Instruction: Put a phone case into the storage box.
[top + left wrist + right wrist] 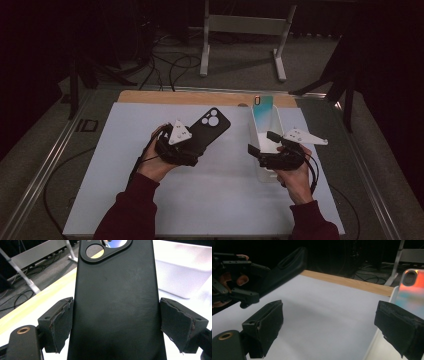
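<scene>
A black phone case point(211, 126) with round camera cut-outs is lifted over the white mat, held by its lower end in my left gripper point(193, 150). In the left gripper view the pads point(61, 322) press on both long edges of the case point(115, 290), and the left gripper point(116, 325) is shut on it. My right gripper point(263, 143) is open beside the white bin point(252, 125), nothing between its jaws. An iridescent phone case point(262, 112) leans inside the bin. The right gripper view shows that gripper point(332, 322) open over the mat, with the iridescent case point(412, 290) at right and the black case point(287, 267) at upper left.
A white mat point(210, 200) covers the table, with a wooden strip point(200, 97) along its far edge. Metal rails run down both table sides. Beyond stand a white table frame point(240, 25) and cables on the floor point(170, 65).
</scene>
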Available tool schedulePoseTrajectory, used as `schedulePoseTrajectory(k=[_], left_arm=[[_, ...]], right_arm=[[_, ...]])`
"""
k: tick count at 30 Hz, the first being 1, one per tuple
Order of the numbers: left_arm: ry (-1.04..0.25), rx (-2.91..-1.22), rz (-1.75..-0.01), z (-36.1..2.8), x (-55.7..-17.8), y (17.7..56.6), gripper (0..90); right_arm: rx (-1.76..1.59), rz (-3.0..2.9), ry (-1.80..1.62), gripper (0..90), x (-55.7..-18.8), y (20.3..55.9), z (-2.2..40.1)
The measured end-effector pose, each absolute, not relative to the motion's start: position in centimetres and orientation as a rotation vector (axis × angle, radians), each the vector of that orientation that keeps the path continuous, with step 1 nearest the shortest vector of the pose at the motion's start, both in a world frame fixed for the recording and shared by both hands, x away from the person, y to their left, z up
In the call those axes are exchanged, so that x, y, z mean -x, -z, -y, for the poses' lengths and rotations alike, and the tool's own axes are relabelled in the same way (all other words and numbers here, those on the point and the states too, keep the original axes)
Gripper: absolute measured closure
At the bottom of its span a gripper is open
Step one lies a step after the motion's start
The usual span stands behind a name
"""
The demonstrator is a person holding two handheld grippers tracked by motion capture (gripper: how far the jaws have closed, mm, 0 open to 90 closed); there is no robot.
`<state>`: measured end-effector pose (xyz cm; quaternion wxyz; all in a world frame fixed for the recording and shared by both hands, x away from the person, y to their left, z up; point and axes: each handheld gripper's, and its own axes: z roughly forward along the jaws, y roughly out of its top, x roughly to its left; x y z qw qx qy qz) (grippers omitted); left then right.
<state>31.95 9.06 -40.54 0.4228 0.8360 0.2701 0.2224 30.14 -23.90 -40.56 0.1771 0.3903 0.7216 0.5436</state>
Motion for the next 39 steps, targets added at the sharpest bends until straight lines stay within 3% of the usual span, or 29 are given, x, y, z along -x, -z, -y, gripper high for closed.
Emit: schedulePoseTrajectory(k=[15, 21, 28, 36, 39], left_arm=[[-0.538, -2.084, -0.576, -6.3, -31.2, 40.4, 15.5], [-0.545, -2.072, -0.513, -5.1, -30.3, 40.0, 15.5], [-0.55, -2.069, -0.468, -3.9, -29.9, 40.0, 15.3], [-0.538, -2.093, -0.467, -3.1, -29.9, 40.6, 15.2], [-0.555, -2.09, -0.475, -3.0, -29.7, 40.8, 15.1]], right_arm=[[-1.104, -2.112, -1.598, 13.2, -31.6, 39.7, 21.5], [-1.107, -2.138, -1.652, 20.9, -31.8, 39.6, 20.6], [-1.104, -2.199, -1.727, 44.6, -31.9, 39.6, 20.0], [-1.068, -2.285, -1.812, 79.1, -31.6, 39.5, 19.7], [-1.055, -2.322, -1.827, 84.7, -31.5, 39.4, 19.4]])
